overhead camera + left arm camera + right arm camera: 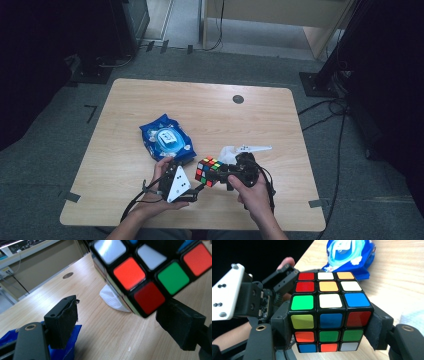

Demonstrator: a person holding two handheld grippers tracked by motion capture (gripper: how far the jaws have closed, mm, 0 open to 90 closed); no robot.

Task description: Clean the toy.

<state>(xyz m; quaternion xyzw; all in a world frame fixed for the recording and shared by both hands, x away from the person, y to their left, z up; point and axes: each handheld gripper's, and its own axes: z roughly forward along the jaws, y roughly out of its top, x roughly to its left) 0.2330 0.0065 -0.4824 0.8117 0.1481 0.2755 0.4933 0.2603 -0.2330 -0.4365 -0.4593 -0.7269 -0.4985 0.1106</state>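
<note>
A scrambled Rubik's cube [206, 167] hangs just above the table's front edge. My right gripper [210, 173] is shut on it. In the right gripper view both pads press the cube [329, 302] on its left and right sides, with the gripper [330, 325] around its lower half. My left gripper [199, 189] sits just left of and below the cube, held in a hand and pointing toward it. In the left gripper view its jaws [120, 312] stand wide apart with nothing between them. The cube [150, 272] hovers close above the right jaw's tip.
A blue pack of wet wipes [167, 140] lies behind the left hand. A crumpled white tissue [229, 152] lies on the wooden table [150, 100] just behind the cube. A round cable hole [238, 99] sits near the far edge. Cables trail off the front.
</note>
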